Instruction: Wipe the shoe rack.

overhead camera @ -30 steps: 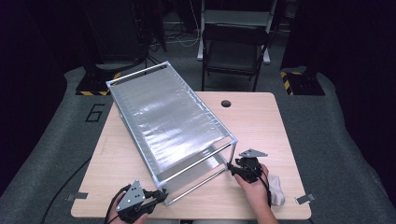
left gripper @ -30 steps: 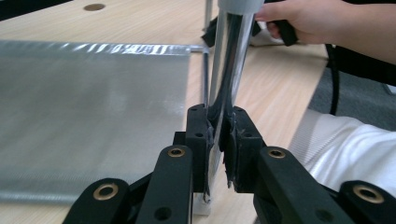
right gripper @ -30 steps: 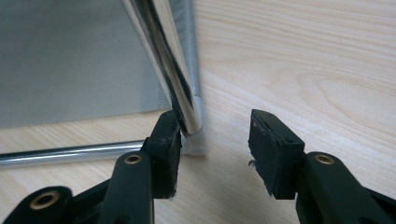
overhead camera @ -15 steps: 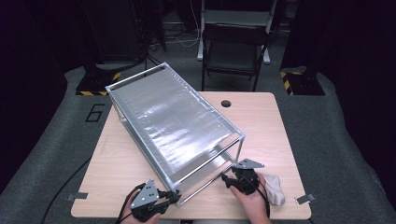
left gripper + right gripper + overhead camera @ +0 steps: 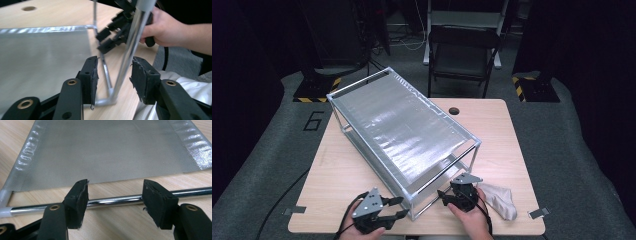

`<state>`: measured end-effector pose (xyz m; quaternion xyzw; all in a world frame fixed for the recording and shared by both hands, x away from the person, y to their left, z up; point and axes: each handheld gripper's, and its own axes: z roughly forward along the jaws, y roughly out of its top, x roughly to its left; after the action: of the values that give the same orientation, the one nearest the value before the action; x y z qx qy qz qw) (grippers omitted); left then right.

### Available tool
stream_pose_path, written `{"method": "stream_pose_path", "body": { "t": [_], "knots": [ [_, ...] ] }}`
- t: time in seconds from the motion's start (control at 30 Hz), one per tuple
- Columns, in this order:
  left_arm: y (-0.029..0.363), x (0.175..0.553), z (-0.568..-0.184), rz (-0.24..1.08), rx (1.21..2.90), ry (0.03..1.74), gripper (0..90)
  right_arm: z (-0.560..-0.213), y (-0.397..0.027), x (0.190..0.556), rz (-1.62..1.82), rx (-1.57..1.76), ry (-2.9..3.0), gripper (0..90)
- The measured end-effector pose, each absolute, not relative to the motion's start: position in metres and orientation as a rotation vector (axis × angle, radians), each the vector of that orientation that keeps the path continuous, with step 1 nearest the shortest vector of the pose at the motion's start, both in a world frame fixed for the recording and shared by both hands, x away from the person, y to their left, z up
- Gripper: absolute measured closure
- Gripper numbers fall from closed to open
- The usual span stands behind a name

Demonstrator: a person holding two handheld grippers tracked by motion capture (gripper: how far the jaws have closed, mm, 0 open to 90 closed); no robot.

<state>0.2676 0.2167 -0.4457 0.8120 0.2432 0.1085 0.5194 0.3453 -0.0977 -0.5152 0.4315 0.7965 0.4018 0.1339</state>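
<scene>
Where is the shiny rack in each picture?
High view: the rack sits slantwise in the middle of the table.
Left gripper view: its corner post stands at the centre.
Right gripper view: its bottom bar crosses the lower middle.
Shared landmark: the wooden table.

The right gripper (image 5: 115, 202) has just been opening its jaws; the rack's chrome bar (image 5: 112, 200) runs crosswise between them, untouched, with silver mesh (image 5: 112, 150) beyond the bar.
</scene>
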Motion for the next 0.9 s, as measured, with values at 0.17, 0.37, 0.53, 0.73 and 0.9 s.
{"method": "stream_pose_path", "body": {
  "t": [0.17, 0.37, 0.53, 0.73, 0.9],
  "knots": [
    [0.257, 0.274, -0.423, 0.355, 1.886, 0.662, 48.7, -0.516, -0.098, 0.345, 1.138, 1.258, 2.305, 37.0],
    [0.276, 0.299, -0.393, 0.403, 1.839, 0.696, 43.4, -0.519, -0.098, 0.345, 1.124, 1.281, 2.314, 36.3],
    [0.278, 0.326, -0.368, 0.505, 1.822, 0.703, 38.7, -0.52, -0.099, 0.346, 1.112, 1.273, 2.323, 36.2],
    [0.278, 0.359, -0.363, 0.548, 1.841, 0.749, 35.1, -0.52, -0.098, 0.344, 1.118, 1.31, 2.302, 36.1],
    [0.277, 0.374, -0.37, 0.556, 1.85, 0.784, 34.1, -0.518, -0.097, 0.342, 1.147, 1.322, 2.309, 35.9]
  ]
}}
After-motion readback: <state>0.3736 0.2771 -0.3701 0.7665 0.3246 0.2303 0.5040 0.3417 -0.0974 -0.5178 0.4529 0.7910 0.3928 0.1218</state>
